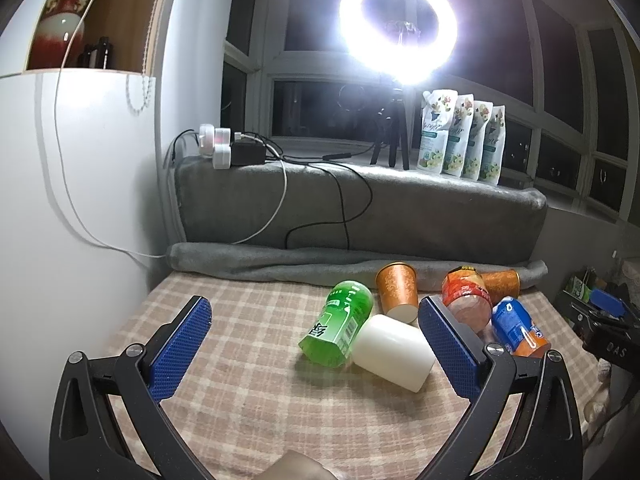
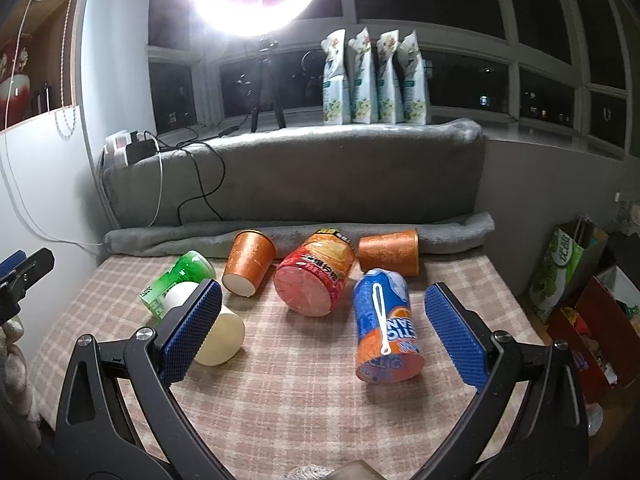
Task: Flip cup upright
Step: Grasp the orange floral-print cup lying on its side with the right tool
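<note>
On the plaid cloth (image 2: 280, 380), the blue cup (image 2: 384, 328) lies sideways, base nearest.

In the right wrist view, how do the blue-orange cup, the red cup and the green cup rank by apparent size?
1. Blue-orange cup and red cup: alike; the blue-orange one lies nearer the camera, so I do not rank them.
2. Green cup: smallest, partly hidden.

Matt woven checked tablecloth (image 2: 280, 400); glossy plastic green cup (image 1: 340, 320); smooth matt white cup (image 1: 394, 346); knurled blue pads (image 2: 192, 328).
</note>
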`<state>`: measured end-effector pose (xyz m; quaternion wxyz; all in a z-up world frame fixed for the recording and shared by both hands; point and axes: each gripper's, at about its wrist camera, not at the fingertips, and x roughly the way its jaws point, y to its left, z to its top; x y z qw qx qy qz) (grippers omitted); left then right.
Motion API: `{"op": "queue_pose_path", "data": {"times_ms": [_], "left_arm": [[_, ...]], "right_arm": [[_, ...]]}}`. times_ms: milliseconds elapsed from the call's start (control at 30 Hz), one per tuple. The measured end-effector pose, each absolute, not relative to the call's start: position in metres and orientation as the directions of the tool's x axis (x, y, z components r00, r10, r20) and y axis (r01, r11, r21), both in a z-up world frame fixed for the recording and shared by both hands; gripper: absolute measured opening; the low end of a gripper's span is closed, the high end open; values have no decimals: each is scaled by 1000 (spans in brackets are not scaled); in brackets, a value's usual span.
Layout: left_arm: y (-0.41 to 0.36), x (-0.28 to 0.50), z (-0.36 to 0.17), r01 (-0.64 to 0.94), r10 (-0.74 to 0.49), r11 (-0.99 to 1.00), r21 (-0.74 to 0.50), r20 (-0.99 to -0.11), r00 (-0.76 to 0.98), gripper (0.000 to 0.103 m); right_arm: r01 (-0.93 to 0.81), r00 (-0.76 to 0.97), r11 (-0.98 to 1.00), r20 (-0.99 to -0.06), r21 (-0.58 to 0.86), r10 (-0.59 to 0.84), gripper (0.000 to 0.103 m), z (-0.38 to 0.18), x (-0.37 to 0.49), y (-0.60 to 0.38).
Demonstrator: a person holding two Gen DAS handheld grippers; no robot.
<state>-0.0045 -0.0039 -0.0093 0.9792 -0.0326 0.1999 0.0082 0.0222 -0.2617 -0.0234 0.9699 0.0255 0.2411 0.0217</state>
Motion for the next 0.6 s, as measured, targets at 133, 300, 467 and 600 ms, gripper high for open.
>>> {"op": "queue_pose_path", "data": {"times_ms": [133,300,467,600], "left_arm": [[1,-1,-14,-31,3,998,-61,-415,910,102],[10,4,-25,-30,-8,997,-72,-475,880,102],[23,5,-36,-53,3,995,-84,-504,863,102],[35,4,-43,-75,14,993,-95,-523,852,102]], "right_arm": [[-71,856,993,-505,94,109,103,-27,44,-259],[-163,798,980,-568,117,201,103,-31,86,-244],[-242,697,955,-655,169,292,103,-41,143,-228],[-281,607,936,-717,211,343,100,-52,187,-212]]}}
